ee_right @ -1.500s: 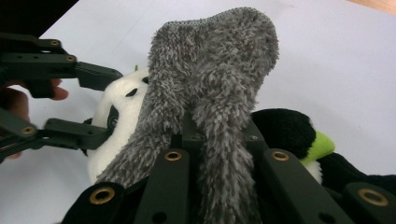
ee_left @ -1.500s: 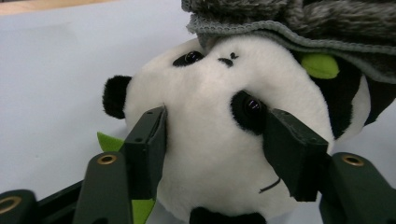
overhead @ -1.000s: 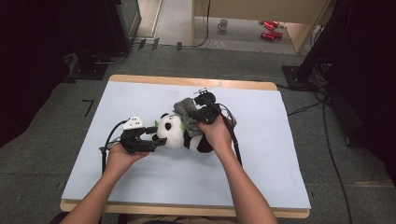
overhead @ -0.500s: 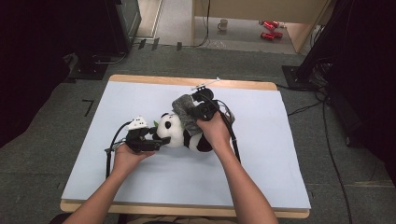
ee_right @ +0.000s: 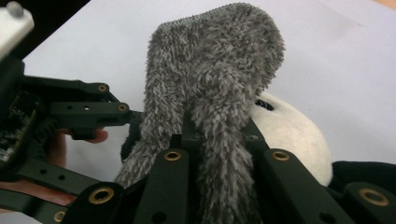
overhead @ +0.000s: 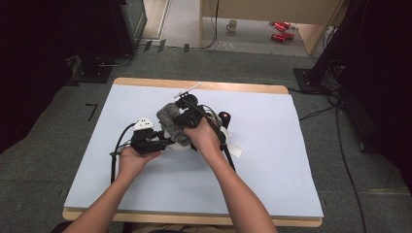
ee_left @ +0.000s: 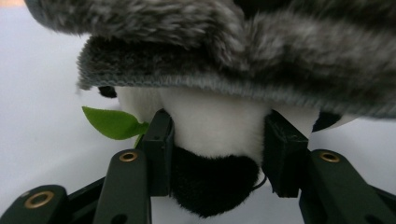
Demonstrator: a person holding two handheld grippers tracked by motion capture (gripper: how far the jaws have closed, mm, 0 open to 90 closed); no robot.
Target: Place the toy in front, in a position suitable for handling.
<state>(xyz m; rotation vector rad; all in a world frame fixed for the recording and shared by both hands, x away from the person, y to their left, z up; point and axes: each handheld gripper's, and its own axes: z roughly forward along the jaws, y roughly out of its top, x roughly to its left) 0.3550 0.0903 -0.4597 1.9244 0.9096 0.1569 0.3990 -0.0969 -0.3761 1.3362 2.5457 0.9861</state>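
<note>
A black-and-white panda plush (overhead: 176, 144) lies at the middle of the light blue mat (overhead: 282, 165). My left gripper (overhead: 158, 141) is shut on the panda (ee_left: 210, 126), its jaws pressed into the white and black fur beside a green felt leaf (ee_left: 112, 123). A grey fuzzy cloth (overhead: 169, 119) hangs over the panda's head (ee_right: 289, 135). My right gripper (overhead: 187, 116) is shut on that cloth (ee_right: 215, 70), holding a fold between its jaws from above. In the right gripper view, the left gripper (ee_right: 79, 112) sits close at the left.
A white tag (overhead: 236, 149) lies on the mat by the right wrist. The wooden table edge (overhead: 194, 218) frames the mat. Beyond the table, a mug (overhead: 232, 24) and red cans (overhead: 279, 31) sit on the floor. Cables (overhead: 340, 145) run at the right.
The right gripper has drawn the grey cloth left and down over the panda's head, which showed white before. The left gripper keeps its hold, shifted slightly right.
</note>
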